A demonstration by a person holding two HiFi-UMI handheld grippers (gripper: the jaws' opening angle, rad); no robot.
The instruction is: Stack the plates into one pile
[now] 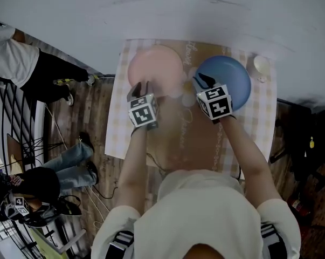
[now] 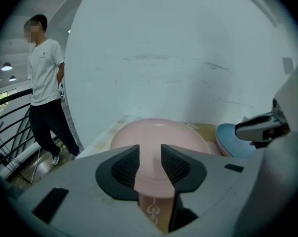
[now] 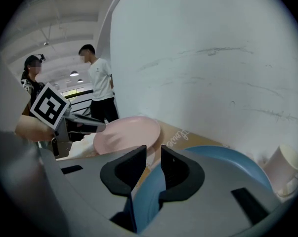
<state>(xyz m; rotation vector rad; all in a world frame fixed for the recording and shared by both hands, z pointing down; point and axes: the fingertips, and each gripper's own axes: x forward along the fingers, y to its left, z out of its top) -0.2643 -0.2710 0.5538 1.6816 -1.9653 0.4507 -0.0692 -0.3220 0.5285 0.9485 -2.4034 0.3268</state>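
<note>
A: Checking fingers. The left gripper (image 1: 142, 86) view shows them parted, with the near rim of the pink plate (image 1: 154, 63) in the gap and the pads not pressing.
B: And the right gripper (image 1: 202, 81)?
A: Its own view shows the fingers clamped on the blue plate (image 1: 232, 74), rim edge-on between the pads.
B: What does the head view add?
A: Layout. Pink plate far left on the tabletop (image 1: 200, 139), blue plate far right, side by side. White cup (image 1: 261, 65) sits just right of the blue plate; the left gripper view misses it. Cup contents: can't tell.
B: Arms?
A: Both forearms stretched forward, parallel, grippers angled down.
</note>
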